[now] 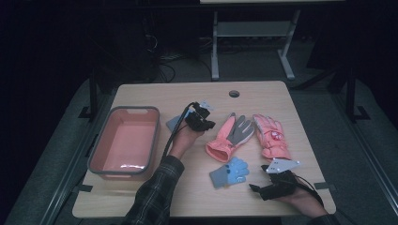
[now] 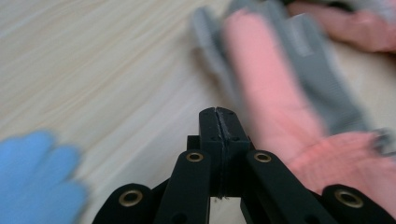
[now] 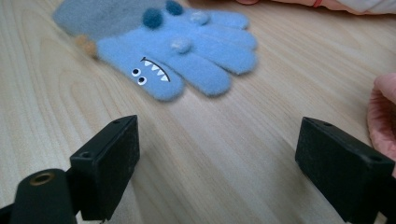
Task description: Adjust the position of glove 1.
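— Where's the little blue glove [image 1: 229, 172] lying?

— Flat on the table [image 1: 197, 98], near the front edge, just left of the right gripper [image 1: 256, 188]. Its long axis runs slantwise, grey cuff toward the person's left, fingers pointing right and a bit away. In the right gripper view it [image 3: 177, 51] shows a toothy monster face and pom-poms.

— Is that gripper holding it?

— No. Its jaws stand wide apart over bare wood, nothing between them, the glove well ahead of them.

— And the left gripper [image 1: 206, 123]?

— Clenched on nothing; in the left gripper view [image 2: 218, 114] the two pads meet flat. It hangs above the table between the pink tub [image 1: 123, 140] and the pink-and-grey glove [image 1: 231, 136], whose fingers point away toward the far edge.

— Anything hard to make out?

— The left gripper view is smeared; the blue patch [image 2: 35, 172] at its lower left looks like another glove, I can't say for sure. Something blue [image 1: 174, 123] sits half hidden behind the left gripper. The second pink glove [image 1: 271, 136] lies beside the first, cuff toward the person.
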The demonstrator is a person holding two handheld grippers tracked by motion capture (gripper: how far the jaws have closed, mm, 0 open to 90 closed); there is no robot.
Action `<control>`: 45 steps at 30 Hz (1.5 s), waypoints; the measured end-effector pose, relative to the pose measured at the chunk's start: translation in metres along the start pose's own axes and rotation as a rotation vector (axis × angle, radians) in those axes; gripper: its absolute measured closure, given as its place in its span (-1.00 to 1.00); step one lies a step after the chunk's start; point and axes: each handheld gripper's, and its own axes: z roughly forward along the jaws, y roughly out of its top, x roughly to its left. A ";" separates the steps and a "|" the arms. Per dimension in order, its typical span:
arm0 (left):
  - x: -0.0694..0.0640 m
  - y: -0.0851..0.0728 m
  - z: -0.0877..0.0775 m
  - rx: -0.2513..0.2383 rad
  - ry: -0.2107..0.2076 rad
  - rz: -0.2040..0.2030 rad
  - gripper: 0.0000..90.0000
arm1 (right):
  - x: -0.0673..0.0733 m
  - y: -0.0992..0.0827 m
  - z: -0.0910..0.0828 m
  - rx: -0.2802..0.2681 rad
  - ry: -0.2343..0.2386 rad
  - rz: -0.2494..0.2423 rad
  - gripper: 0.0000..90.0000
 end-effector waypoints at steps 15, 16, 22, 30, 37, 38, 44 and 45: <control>0.039 -0.023 -0.002 0.009 0.185 -0.073 0.99 | 0.000 0.000 0.000 -0.001 0.003 -0.009 -0.71; 0.041 -0.023 -0.002 0.011 0.192 -0.071 0.99 | 0.000 0.000 0.000 -0.001 0.003 -0.009 -0.71; 0.050 -0.028 0.003 0.021 0.211 -0.098 0.99 | 0.000 0.000 0.000 -0.001 0.003 -0.009 -0.71; 0.051 -0.032 0.010 0.028 0.169 -0.112 0.99 | 0.000 0.000 0.000 -0.001 0.004 -0.010 -0.71; 0.027 -0.024 0.020 0.018 0.091 -0.093 0.99 | 0.000 0.000 0.000 -0.001 0.005 -0.010 -0.71; 0.022 -0.022 0.022 0.016 0.079 -0.087 0.99 | 0.000 0.000 0.000 0.001 0.003 -0.011 -0.71; 0.000 -0.013 0.032 0.013 0.044 -0.034 0.99 | 0.000 0.000 0.000 0.000 0.004 -0.014 -0.71; -0.001 -0.011 0.032 0.012 0.047 -0.027 0.99 | 0.000 0.000 0.000 0.000 0.005 -0.015 -0.71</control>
